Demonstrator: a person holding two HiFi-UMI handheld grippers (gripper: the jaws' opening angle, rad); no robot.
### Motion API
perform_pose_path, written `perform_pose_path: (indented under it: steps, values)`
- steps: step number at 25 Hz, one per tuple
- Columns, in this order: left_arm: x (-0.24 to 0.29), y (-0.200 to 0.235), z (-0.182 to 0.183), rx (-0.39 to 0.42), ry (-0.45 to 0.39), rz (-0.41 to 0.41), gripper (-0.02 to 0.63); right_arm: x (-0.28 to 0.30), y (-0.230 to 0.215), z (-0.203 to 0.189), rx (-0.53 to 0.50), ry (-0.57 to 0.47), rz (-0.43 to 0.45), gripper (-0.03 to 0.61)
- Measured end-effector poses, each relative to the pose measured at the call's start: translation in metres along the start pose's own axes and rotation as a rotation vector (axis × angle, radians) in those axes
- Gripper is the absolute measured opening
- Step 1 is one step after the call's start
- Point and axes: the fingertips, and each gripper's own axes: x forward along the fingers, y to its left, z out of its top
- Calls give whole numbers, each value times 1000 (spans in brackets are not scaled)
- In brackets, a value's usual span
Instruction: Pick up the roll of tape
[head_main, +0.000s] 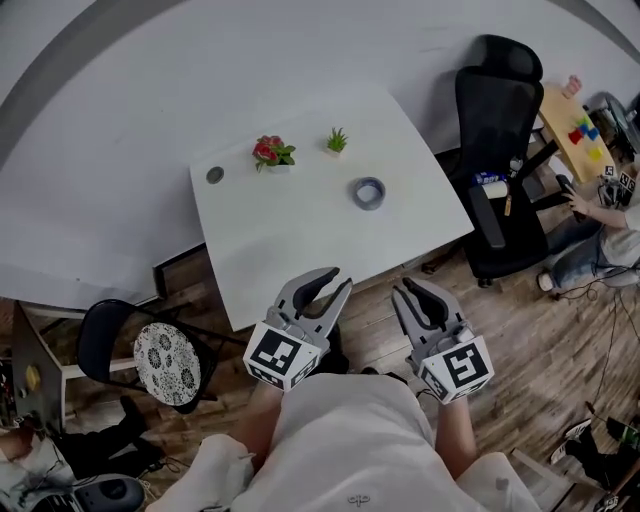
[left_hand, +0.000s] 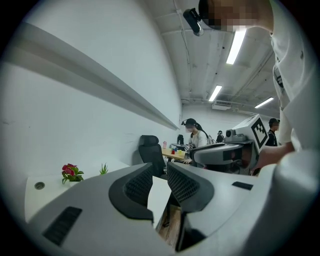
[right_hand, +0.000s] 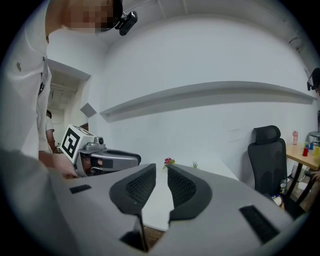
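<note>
The roll of tape, grey-blue with an open core, lies flat on the white table, right of centre. My left gripper and right gripper hang side by side over the wooden floor, just short of the table's near edge and well away from the tape. Each one's jaws stand a narrow gap apart with nothing between them. In the left gripper view my left gripper points over the table's edge; the tape does not show there. In the right gripper view my right gripper also faces the table, with no tape in sight.
A pot of red flowers, a small green plant and a round grommet sit along the table's far side. A black office chair stands to the right, a folding chair with a patterned cushion to the left. A person sits at a wooden desk at far right.
</note>
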Motion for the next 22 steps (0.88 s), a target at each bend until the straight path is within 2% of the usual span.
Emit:
perform_pose_path:
  steps: [8,14,22]
  values:
    - [9,50,1,5,3,-37,114,51,-4,2,-13,33,-23,100]
    - [17,70,-2,-10,18,-60,117,75,-11,0,-9,64,-34,103]
    - [40,93,-8,-41,28,-23,117,102,-37,-6,-12,104,1,103]
